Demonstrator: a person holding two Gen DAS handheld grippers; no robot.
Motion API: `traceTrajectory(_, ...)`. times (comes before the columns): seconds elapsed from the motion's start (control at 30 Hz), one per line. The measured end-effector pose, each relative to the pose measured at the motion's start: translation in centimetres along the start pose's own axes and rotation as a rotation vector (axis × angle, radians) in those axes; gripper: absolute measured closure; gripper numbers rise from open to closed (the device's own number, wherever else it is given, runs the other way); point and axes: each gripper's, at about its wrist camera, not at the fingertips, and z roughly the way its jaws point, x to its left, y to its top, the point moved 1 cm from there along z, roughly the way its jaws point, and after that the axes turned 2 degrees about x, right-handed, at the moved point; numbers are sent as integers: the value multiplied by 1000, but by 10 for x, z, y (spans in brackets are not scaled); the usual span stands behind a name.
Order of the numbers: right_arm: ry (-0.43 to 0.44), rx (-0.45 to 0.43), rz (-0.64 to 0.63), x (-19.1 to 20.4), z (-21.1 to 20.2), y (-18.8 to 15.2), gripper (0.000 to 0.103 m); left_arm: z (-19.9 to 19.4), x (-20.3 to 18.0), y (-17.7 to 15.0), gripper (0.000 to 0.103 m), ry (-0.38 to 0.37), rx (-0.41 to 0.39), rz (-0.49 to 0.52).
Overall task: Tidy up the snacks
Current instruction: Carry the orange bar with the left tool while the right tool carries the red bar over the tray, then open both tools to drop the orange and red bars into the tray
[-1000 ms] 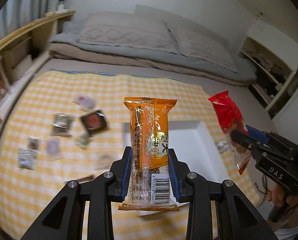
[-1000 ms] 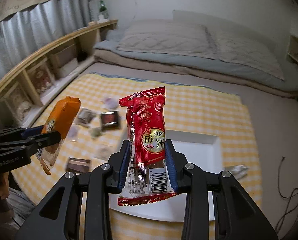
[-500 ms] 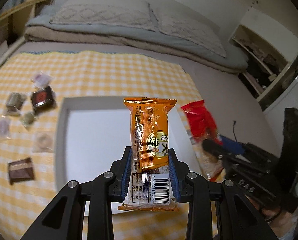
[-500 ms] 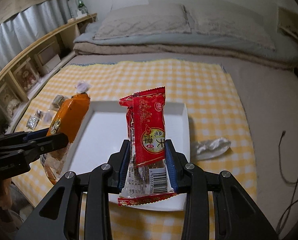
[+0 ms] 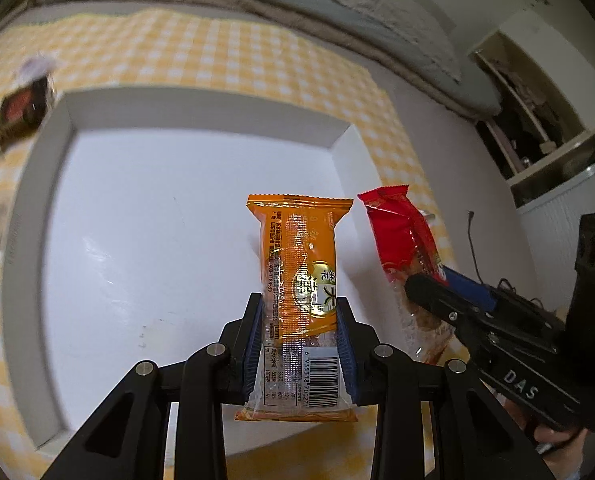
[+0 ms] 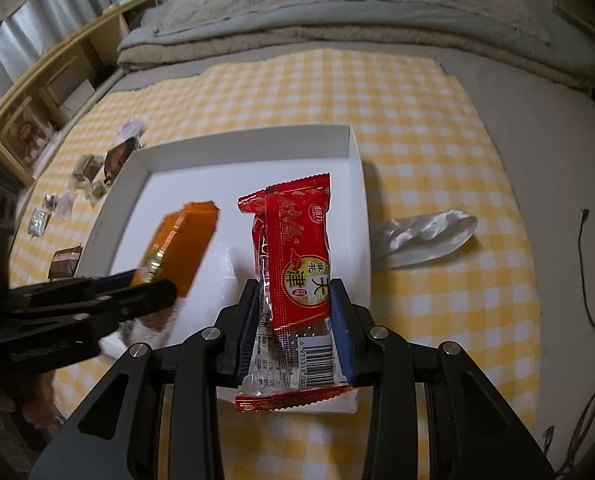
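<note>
The left gripper point(image 5: 300, 334) is clamped on an orange snack packet point(image 5: 301, 276), its blue-lined fingers point(image 5: 252, 344) pressing the packet's lower half from both sides. The packet stands upright in the jaws: glossy orange film with crimped, serrated seals at top and bottom, a gold round emblem with Chinese characters near the middle, columns of small print down its left side, and a clear lower section carrying a white barcode label. It hangs above the right part of a shallow white tray point(image 5: 37, 184), which lies on a yellow-and-white checked cloth point(image 5: 225, 56). The right gripper point(image 6: 295, 330) pinches a red snack packet point(image 6: 297, 256) of the same shape, with a matching gold emblem, a small red logo at the upper right, crimped ends and a barcode at the clear bottom; it is held upright above the tray's near right corner, just beside the orange one and apart from it. Several small wrapped snacks point(image 6: 89, 170) lie scattered on the cloth to the left of the tray, among them a dark brown packet point(image 6: 66, 261). A crumpled white wrapper point(image 6: 429, 236) rests on the cloth just right of the tray. Folded bedding point(image 6: 337, 8) lies beyond the cloth.
</note>
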Motion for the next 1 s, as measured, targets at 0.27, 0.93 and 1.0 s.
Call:
traceTrajectory(0.27, -23, 67, 75, -5, 22, 6, 68, 27, 6, 25, 69, -13, 37, -56)
traceTrajectory(0.93, -4, 66, 143, -21, 1, -7, 51, 7, -15, 11, 50, 41, 81, 80)
traceTrajectory(1.0, -4, 65, 139, -23, -2, -12, 49, 1, -17, 6, 46, 50, 75, 99)
